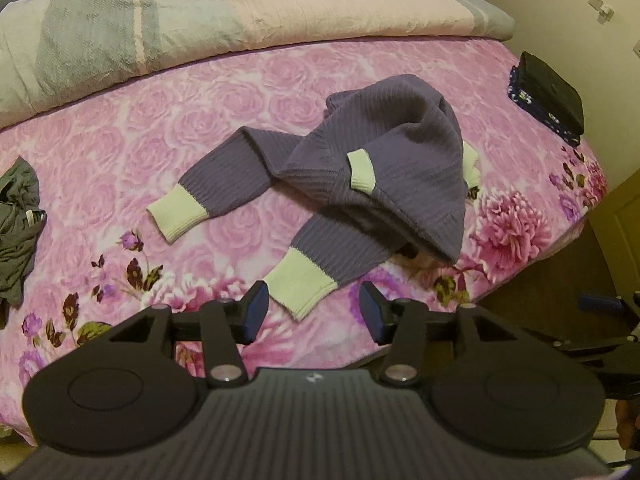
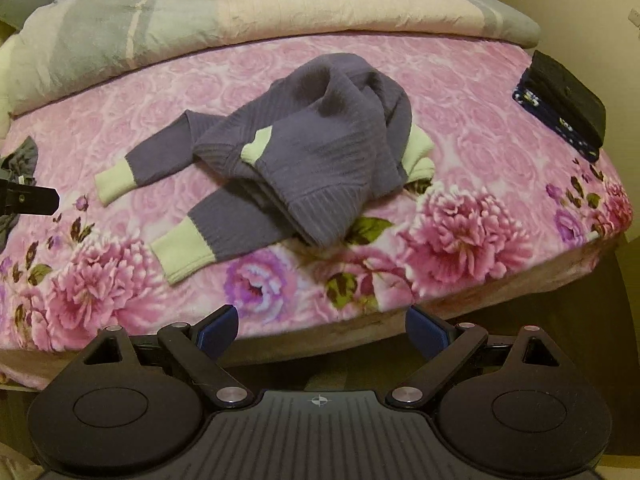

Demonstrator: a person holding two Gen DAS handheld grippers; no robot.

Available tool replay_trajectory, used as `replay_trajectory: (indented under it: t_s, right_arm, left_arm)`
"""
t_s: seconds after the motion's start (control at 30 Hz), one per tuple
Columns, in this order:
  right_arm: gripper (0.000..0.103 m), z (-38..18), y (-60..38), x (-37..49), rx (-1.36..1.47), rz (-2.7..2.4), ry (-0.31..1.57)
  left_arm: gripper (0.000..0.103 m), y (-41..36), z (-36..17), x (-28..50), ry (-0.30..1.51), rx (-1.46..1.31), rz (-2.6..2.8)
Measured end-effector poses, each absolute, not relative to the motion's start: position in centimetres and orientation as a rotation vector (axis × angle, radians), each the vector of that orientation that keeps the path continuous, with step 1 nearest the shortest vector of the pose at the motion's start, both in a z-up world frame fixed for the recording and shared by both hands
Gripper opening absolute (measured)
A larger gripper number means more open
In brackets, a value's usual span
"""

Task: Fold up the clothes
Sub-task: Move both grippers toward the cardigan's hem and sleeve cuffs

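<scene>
A purple ribbed sweater (image 1: 400, 168) (image 2: 320, 152) with pale green cuffs lies crumpled on the pink floral bedspread (image 1: 160, 128) (image 2: 480, 120). Its two sleeves stretch toward the front left. My left gripper (image 1: 314, 309) is open low over the bedspread, and the nearer sleeve's green cuff (image 1: 300, 288) lies just ahead of and between its blue pads, untouched. My right gripper (image 2: 322, 327) is open wide over the bed's front edge, well short of the sweater, with nothing between its fingers.
A folded grey and cream quilt (image 1: 240, 20) (image 2: 280, 8) runs along the back of the bed. A dark folded stack (image 1: 548, 96) (image 2: 560, 100) sits at the right edge. A grey-green garment (image 1: 18, 216) (image 2: 22, 156) lies crumpled at the left. The bed drops off at front and right.
</scene>
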State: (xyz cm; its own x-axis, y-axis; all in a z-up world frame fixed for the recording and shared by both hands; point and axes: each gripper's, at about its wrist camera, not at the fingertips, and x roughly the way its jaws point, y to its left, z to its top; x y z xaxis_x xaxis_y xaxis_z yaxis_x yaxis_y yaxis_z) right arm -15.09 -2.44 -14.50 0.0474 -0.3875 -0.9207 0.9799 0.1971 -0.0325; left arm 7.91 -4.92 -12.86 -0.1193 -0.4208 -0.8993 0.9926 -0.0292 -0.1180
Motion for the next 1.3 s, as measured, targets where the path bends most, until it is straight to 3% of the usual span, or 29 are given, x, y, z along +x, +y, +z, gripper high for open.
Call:
replay_trajectory:
  t_s: [0.77, 1.3]
  right_arm:
    - [0.093, -14.7, 0.0, -14.5, 0.742, -1.221, 1.016]
    - [0.093, -15.3, -6.7, -19.2, 0.734, -1.193, 0.981]
  left_arm:
    - [0.048, -2.6, -14.2, 8.1, 0.988, 0.8, -1.479]
    - [0.047, -7.3, -15.0, 6.2, 0.947, 0.738, -1.467]
